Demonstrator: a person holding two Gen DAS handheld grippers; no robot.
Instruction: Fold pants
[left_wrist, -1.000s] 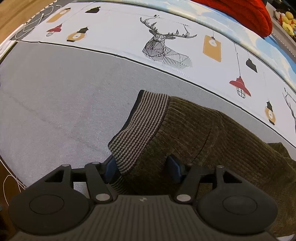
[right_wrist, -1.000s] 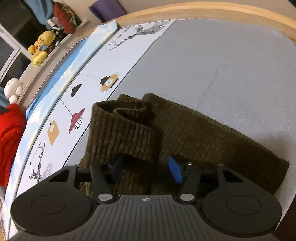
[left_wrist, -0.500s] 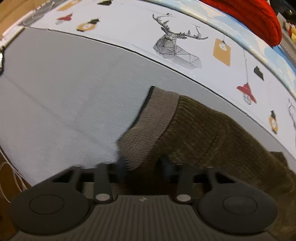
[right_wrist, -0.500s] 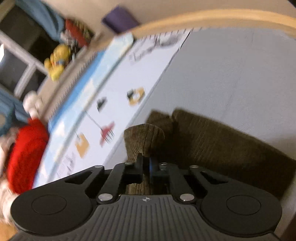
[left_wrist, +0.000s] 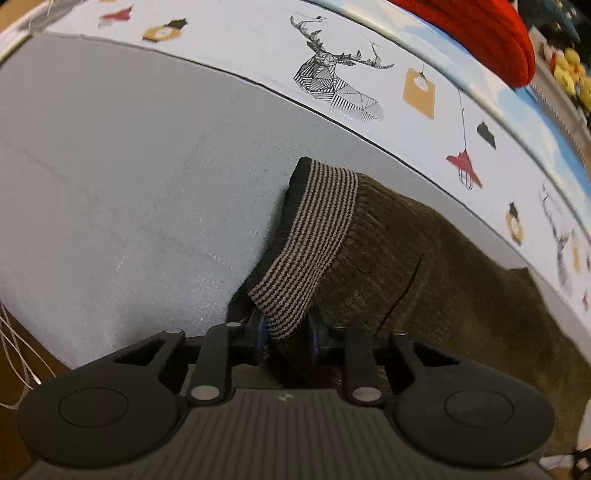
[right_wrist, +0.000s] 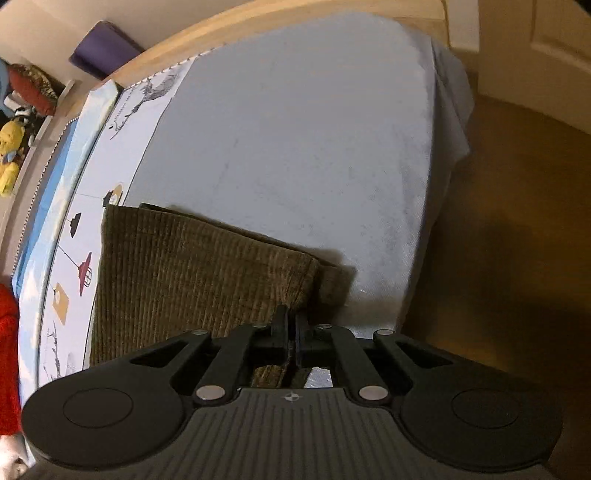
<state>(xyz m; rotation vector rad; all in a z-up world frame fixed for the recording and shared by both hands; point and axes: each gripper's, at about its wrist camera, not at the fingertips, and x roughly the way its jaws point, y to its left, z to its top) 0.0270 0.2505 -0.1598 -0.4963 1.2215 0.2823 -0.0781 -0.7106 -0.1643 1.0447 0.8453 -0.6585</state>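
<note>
On the bed (left_wrist: 110, 166), the left gripper (left_wrist: 286, 326), fingers wide apart a second ago, has closed on the striped waistband (left_wrist: 314, 243) of the olive pants (right_wrist: 192, 266). The right gripper (right_wrist: 291, 332), fingers nearly touching, now pinches the hem corner, dragged rightward; both ends look secured for folding.

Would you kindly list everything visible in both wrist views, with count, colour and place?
olive-brown corduroy pants: one, olive-brown, lying on the grey sheet, held at both ends.
striped knit waistband: one, tan and black, at the pants' end by the left gripper.
plain grey bed sheet: one, grey, under the pants.
white printed cover: one, white with deer and lamp prints, beyond the pants.
red knitted item: one, red, far edge.
yellow plush toys: yellow, count unclear, on the ledge.
purple block: one, by the headboard.
left gripper: black, shut on the waistband.
right gripper: black, shut on the pants' corner.
</note>
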